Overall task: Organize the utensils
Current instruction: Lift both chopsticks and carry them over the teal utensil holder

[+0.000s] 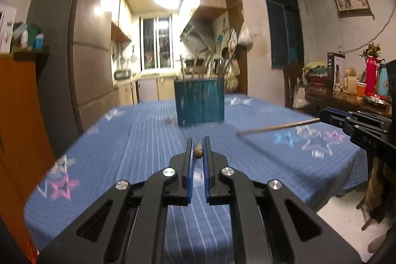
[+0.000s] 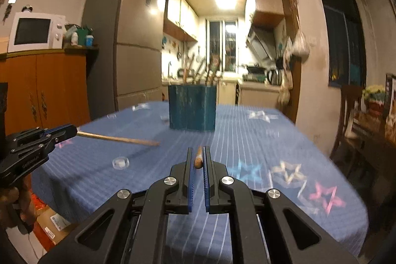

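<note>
Left gripper (image 1: pixel 198 144) clamped on thin wooden stick (image 2: pixel 118 139), brown, held above blue striped tablecloth (image 1: pixel 148 130). Right gripper (image 2: pixel 198 154) clamped on 2nd stick (image 1: pixel 277 127), same look. Teal holder (image 1: pixel 200 102) mid-table, packed with upright utensils, well apart from both.

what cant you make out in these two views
- What kind of utensils stand in the blue holder: blurred in both views, only sticking-up handles show.
- Left wrist view: most of the wooden stick in the left gripper is foreshortened; only its end shows.
- Right wrist view: likewise for the stick end in the right gripper.
- The small clear thing on the tablecloth: too blurred to name.
</note>
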